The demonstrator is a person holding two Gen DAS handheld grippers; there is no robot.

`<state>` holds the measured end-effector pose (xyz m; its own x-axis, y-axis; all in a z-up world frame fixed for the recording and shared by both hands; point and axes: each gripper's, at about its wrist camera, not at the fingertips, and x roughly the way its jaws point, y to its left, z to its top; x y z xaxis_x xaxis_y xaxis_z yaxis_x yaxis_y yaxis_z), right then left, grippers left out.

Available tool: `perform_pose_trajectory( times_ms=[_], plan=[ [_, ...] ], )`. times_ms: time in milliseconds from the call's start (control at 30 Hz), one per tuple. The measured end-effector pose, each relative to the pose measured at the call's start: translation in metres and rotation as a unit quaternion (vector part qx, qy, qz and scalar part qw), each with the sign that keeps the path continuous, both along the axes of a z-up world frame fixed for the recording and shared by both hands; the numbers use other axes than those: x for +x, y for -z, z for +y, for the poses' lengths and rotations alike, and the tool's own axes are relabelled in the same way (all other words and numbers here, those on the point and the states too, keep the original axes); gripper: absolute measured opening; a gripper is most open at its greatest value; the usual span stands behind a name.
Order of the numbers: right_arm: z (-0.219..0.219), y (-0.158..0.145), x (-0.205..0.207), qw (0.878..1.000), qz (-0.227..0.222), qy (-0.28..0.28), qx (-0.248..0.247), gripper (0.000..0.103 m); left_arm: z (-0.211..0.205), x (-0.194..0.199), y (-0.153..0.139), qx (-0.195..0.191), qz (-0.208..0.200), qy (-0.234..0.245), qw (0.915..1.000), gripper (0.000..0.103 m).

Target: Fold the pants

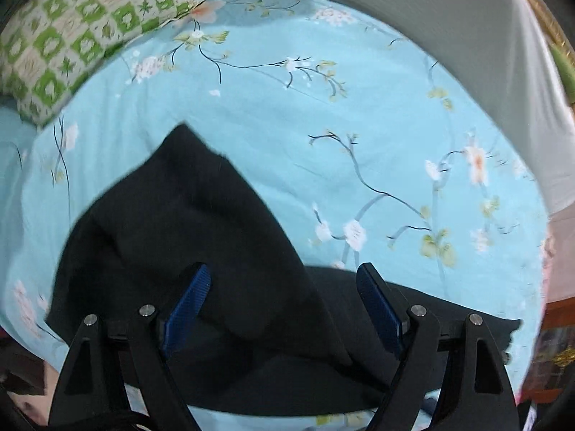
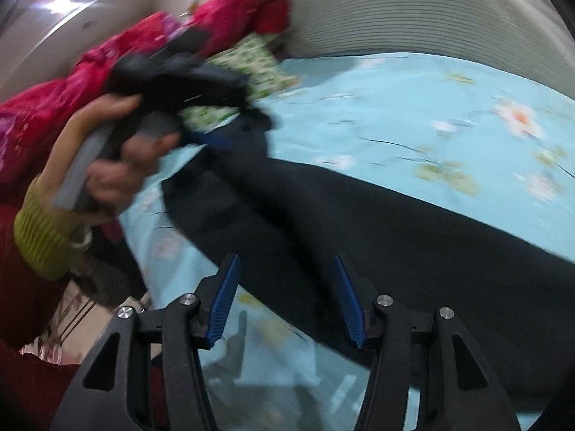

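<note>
The black pants (image 1: 201, 251) lie on the bed's blue floral sheet (image 1: 323, 125), with one folded corner pointing toward 12 o'clock and a green checked pillow (image 1: 79, 25) at 10 o'clock. The left hand-held gripper (image 1: 284, 287) hovers above them with its blue pads spread wide, nothing pinched. The right hand-held gripper (image 2: 285, 287) is also parted and empty over the pants (image 2: 359, 222), with the person's left hand (image 2: 115, 154) at 10 o'clock.

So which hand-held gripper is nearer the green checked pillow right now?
Left. In the right wrist view the left hand-held gripper is beside the pillow, over the far end of the pants. The right hand-held gripper is at their near end, well away from it.
</note>
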<state>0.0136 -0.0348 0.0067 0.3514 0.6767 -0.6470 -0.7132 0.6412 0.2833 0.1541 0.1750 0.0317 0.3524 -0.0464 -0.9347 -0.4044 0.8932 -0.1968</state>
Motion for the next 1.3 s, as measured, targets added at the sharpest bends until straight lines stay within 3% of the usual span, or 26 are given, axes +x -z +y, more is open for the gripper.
perform_pose_trajectory(
  times_ms=[100,267,367,400,433,500,533,600,733,933,1067,1300],
  plan=[
    [0.034,0.009,0.013,0.999,0.000,-0.034,-0.011,0.055,-0.001,0.008,0.010,0.018,0.027,0.012,0.9994,0.084],
    [0.064,0.024,0.039,0.998,-0.005,-0.039,-0.046,0.055,0.000,0.019,0.024,0.031,0.039,0.021,0.9985,0.082],
    [0.075,0.030,0.050,0.997,-0.008,-0.045,-0.063,0.054,-0.004,0.021,0.029,0.052,0.037,0.039,0.9972,0.065],
    [0.077,0.031,0.051,0.997,-0.009,-0.046,-0.065,0.052,-0.005,0.021,0.030,0.054,0.034,0.044,0.9970,0.050],
    [0.078,0.033,0.052,0.996,-0.012,-0.047,-0.070,0.042,-0.005,0.020,0.031,0.050,0.030,0.050,0.9971,0.036],
    [0.078,0.038,0.055,0.995,-0.016,-0.042,-0.088,0.022,-0.002,0.015,0.030,0.041,0.014,0.054,0.9976,0.018],
    [0.079,0.040,0.056,0.995,-0.018,-0.038,-0.095,0.008,-0.007,0.012,0.031,0.038,0.008,0.055,0.9977,0.014],
    [0.076,0.039,0.055,0.995,-0.019,-0.036,-0.093,0.006,-0.006,0.000,0.027,0.032,-0.012,0.056,0.9979,0.009],
    [0.072,0.023,0.037,0.995,-0.036,-0.053,-0.076,0.006,0.005,-0.037,0.008,-0.001,-0.080,0.052,0.9954,0.006],
    [0.065,-0.002,-0.006,0.992,-0.062,-0.092,-0.060,0.006,0.027,-0.112,-0.004,-0.050,-0.181,0.009,0.9822,0.006],
    [0.069,0.003,-0.017,0.990,-0.069,-0.099,-0.080,0.006,0.039,-0.150,0.005,-0.068,-0.212,-0.017,0.9748,0.006],
    [0.080,0.018,-0.020,0.987,-0.071,-0.086,-0.112,0.006,0.064,-0.180,0.036,-0.110,-0.221,-0.054,0.9675,0.006]
  ],
)
